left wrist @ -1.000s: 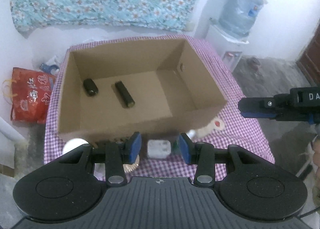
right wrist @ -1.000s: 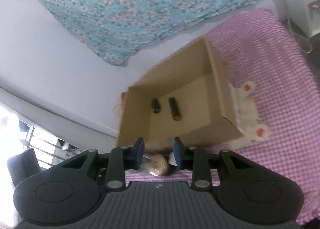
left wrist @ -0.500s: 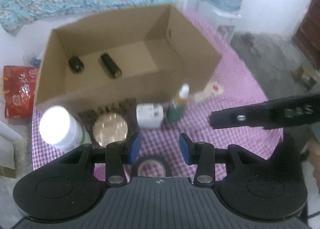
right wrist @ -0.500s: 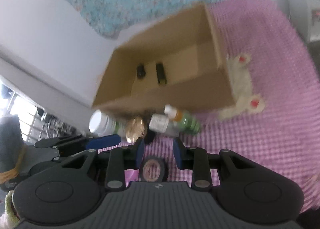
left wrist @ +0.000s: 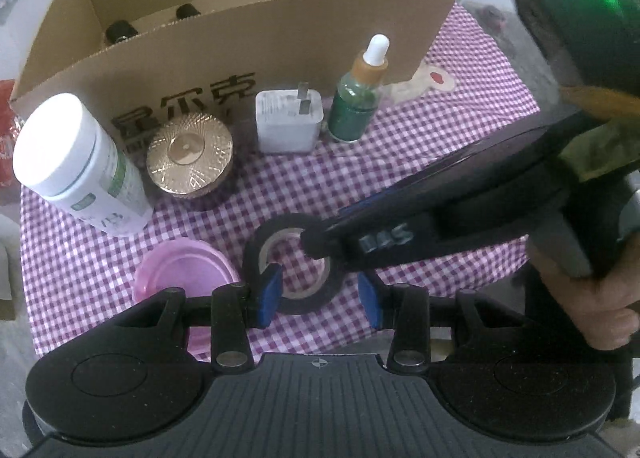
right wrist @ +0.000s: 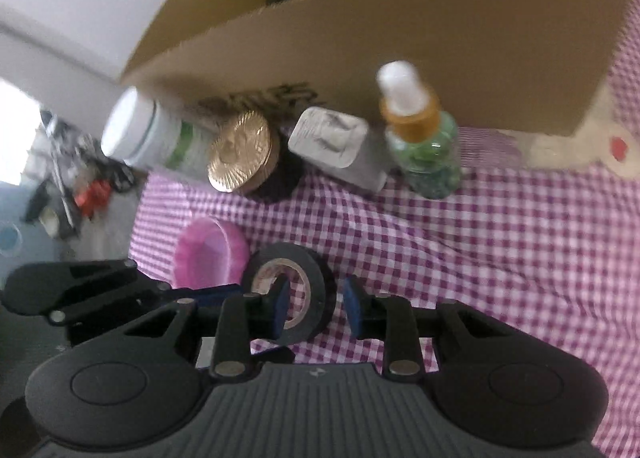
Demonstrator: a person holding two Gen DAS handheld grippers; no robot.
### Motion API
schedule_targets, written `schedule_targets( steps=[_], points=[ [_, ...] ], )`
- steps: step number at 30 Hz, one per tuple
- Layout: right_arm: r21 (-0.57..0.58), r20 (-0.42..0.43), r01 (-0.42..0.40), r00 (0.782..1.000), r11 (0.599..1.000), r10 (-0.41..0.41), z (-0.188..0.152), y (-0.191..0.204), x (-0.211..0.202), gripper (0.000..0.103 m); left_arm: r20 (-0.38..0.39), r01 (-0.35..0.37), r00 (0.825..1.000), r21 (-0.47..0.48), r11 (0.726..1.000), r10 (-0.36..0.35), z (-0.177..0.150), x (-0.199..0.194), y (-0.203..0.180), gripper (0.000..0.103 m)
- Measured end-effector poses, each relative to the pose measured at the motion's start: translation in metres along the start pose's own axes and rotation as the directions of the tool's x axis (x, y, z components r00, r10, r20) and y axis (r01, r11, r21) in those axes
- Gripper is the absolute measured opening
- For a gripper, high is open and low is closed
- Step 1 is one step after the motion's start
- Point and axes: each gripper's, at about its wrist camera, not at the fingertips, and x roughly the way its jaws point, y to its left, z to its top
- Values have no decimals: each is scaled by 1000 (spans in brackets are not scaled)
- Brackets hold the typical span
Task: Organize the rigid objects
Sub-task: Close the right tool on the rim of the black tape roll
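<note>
A black tape roll [left wrist: 256,246] lies flat on the checked cloth, near the front. My left gripper [left wrist: 319,296] hovers open just over its near edge. From the right, my right gripper [left wrist: 316,246] reaches into the roll. In the right wrist view that gripper [right wrist: 316,308] straddles the tape roll's [right wrist: 320,282] right wall, one finger in the hole and one outside. Its jaws are closing and the pads still stand clear of the wall. A cardboard box [left wrist: 280,38] behind holds two black cylinders [left wrist: 120,30].
In front of the box stand a white bottle [left wrist: 76,162], a gold-lidded jar [left wrist: 189,156], a white charger [left wrist: 289,122] and a green dropper bottle [left wrist: 358,98]. A pink dish [left wrist: 184,278] lies left of the tape. A hand [left wrist: 592,298] holds the right gripper.
Both grippers have come down from above the box to the objects in front of it. The right gripper has swung in from the right onto the tape roll.
</note>
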Motion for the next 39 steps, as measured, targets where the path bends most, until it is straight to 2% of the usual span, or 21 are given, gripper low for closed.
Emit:
schedule_targets(
  steps=[5,9,12,19,25,39],
  points=[
    [-107,-9,62,998,992,-63,2,17,6,20,3,10,1000,0,1000,-10,-4,-1,-2,41],
    [-136,-10,68,998,988,-70,-1,18,5,17,14,15,1000,11,1000,-15,-8,-3,-6,41],
    [-106,-1,71,997,992,-71,-4,9,-3,17,23,13,1000,24,1000,-14,-4,-3,-8,42],
    [68,33,59,998,996,-62,-20,-45,-30,17,35,25,999,71,997,-28,2,1,-24,47],
    [184,54,10,998,983,-20,-27,-78,-42,17,21,44,999,138,989,-48,5,9,-48,55],
    [205,62,-20,998,979,7,-26,-90,-38,17,7,-16,1000,180,984,15,18,34,-50,62]
  ],
)
